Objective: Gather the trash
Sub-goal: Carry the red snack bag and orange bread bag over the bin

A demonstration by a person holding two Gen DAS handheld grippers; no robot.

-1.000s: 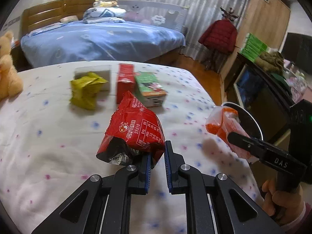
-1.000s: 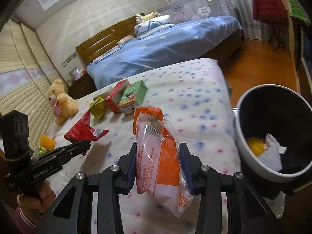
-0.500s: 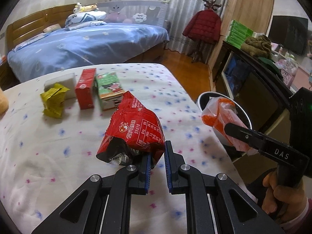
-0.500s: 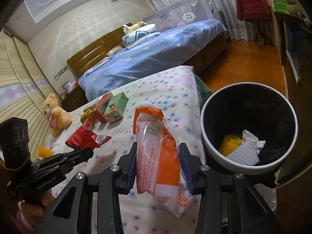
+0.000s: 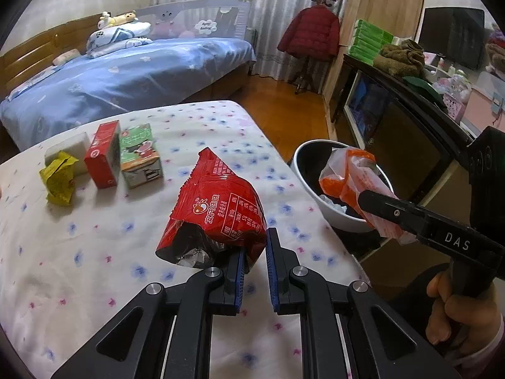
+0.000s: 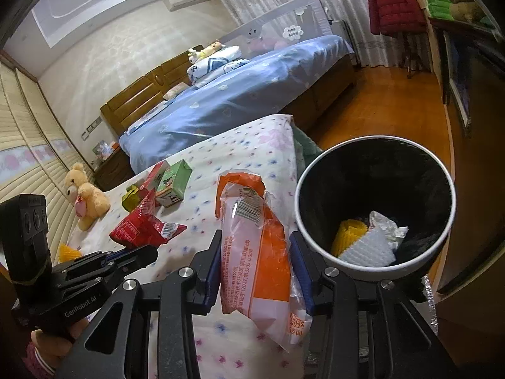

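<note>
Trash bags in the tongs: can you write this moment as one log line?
left tongs: shut on red wrapper | right tongs: shut on orange bag | bin: beside bed, holds trash | bags dropped: not yet

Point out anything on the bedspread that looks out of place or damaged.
Litter sits on the dotted bedspread: a crumpled yellow wrapper beside a red carton and a green carton, both lying on their sides. The red packet in the left gripper is torn open, its foil lining showing.

Red wrapper (image 5: 217,211), orange-white bag (image 6: 255,246), perhaps white-rimmed black bin (image 6: 375,145), flower-dotted sheet (image 5: 94,252).
</note>
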